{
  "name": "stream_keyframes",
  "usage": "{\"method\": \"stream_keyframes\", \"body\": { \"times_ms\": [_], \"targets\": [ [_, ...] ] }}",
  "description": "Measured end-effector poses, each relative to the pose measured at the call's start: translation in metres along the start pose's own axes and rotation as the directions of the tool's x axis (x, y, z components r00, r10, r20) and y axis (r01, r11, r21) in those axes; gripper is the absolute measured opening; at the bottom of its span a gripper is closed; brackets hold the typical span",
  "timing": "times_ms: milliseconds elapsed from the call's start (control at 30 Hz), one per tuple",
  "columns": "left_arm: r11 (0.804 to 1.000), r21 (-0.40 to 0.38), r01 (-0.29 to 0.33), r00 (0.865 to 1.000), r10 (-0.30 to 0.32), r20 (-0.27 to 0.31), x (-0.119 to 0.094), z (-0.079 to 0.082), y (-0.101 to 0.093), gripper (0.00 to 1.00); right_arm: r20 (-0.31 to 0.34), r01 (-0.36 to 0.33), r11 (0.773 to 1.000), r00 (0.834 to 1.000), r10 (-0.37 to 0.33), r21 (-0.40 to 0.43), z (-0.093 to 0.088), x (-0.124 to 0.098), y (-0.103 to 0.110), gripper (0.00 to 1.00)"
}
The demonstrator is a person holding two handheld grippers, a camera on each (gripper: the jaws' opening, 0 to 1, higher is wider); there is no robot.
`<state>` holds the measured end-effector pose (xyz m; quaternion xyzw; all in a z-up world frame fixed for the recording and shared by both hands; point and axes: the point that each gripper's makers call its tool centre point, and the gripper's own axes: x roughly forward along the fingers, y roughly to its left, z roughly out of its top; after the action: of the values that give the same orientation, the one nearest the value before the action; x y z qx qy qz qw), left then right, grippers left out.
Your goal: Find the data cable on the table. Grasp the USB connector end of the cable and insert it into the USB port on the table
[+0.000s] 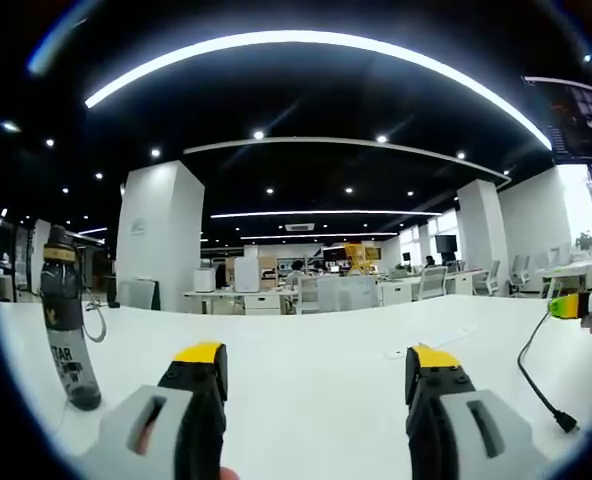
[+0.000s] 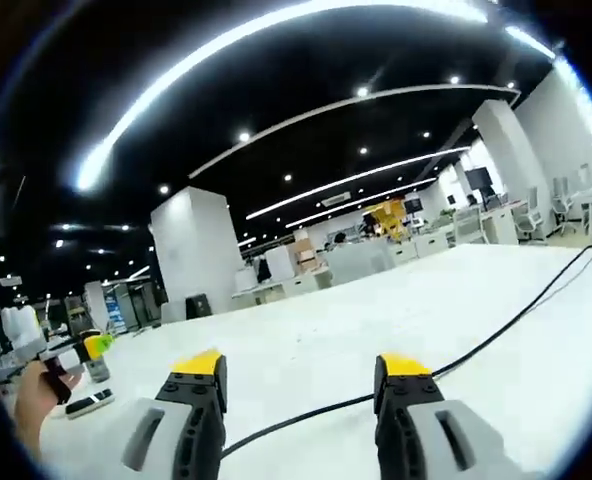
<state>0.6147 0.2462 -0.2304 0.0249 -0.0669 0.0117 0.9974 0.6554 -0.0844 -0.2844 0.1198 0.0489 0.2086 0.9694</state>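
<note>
While nothing is yet held, the left gripper view shows the left tongs spread wide and empty over the white surface. A dark bottle stands out beyond their left jaw. The black cable lies past their right jaw and ends nearby in a small dark plug; whether that is the USB end I cannot tell. The right tongs hover just above that cable. A pale flat plate sits in the surface just beyond the right jaw and may be the port, though it is too faint to be sure. In the right gripper view the right tongs are likewise spread and empty. The cable runs in from beyond their right jaw, passes behind it and crosses the gap between the jaws. A hand holds the left tongs far off past the left jaw. To grasp well, I would follow the cable to its plug and straddle the plug's hard body rather than the cord. The tip should stay free and square to the port.
</note>
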Motion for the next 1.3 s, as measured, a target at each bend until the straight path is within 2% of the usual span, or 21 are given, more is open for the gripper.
{"method": "stream_keyframes", "body": {
  "times_ms": [200,400,533,633,733,833,900,967,1067,1233,1300],
  "targets": [
    [1.0,-0.003,0.003,1.0,-0.003,0.003,0.0,0.001,-0.001,0.73,-0.138,-0.089,0.994,0.986,0.098,0.066,-0.032,0.009,0.018,0.57],
    [1.0,-0.01,0.006,1.0,-0.006,0.004,0.0,0.002,-0.001,0.73,-0.213,-0.159,0.971,0.957,0.196,0.176,-0.055,0.016,0.04,0.56],
    [1.0,-0.017,0.007,1.0,-0.007,0.005,0.0,0.002,0.0,0.73,-0.241,-0.172,0.954,0.942,0.232,0.245,-0.066,0.018,0.043,0.49],
    [1.0,-0.02,0.008,1.0,-0.008,0.008,0.0,0.004,-0.001,0.73,-0.247,-0.18,0.931,0.932,0.265,0.318,-0.072,0.019,0.048,0.43],
    [1.0,-0.023,0.014,1.0,-0.013,0.009,0.0,0.004,-0.002,0.72,-0.238,-0.202,0.893,0.918,0.316,0.403,-0.077,0.022,0.053,0.36],
    [1.0,-0.025,0.018,1.0,-0.018,0.009,0.0,0.004,-0.003,0.72,-0.228,-0.196,0.878,0.92,0.318,0.436,-0.079,0.027,0.05,0.32],
    [0.999,-0.027,0.021,1.0,-0.021,0.01,0.0,0.004,-0.004,0.72,-0.219,-0.187,0.861,0.922,0.32,0.474,-0.08,0.03,0.048,0.31],
    [0.999,-0.028,0.022,1.0,-0.022,0.012,0.0,0.005,-0.004,0.72,-0.214,-0.189,0.865,0.924,0.317,0.465,-0.079,0.032,0.047,0.29],
    [0.999,-0.03,0.021,1.0,-0.02,0.016,0.0,0.005,-0.003,0.72,-0.212,-0.177,0.859,0.927,0.309,0.48,-0.08,0.036,0.042,0.26],
    [0.999,-0.031,0.023,1.0,-0.022,0.015,0.001,0.005,-0.004,0.72,-0.189,-0.164,0.816,0.93,0.315,0.554,-0.078,0.041,0.038,0.24],
    [0.999,-0.03,0.025,1.0,-0.025,0.015,0.001,0.005,-0.004,0.72,-0.174,-0.163,0.808,0.934,0.311,0.567,-0.077,0.043,0.037,0.23]
  ]
}}
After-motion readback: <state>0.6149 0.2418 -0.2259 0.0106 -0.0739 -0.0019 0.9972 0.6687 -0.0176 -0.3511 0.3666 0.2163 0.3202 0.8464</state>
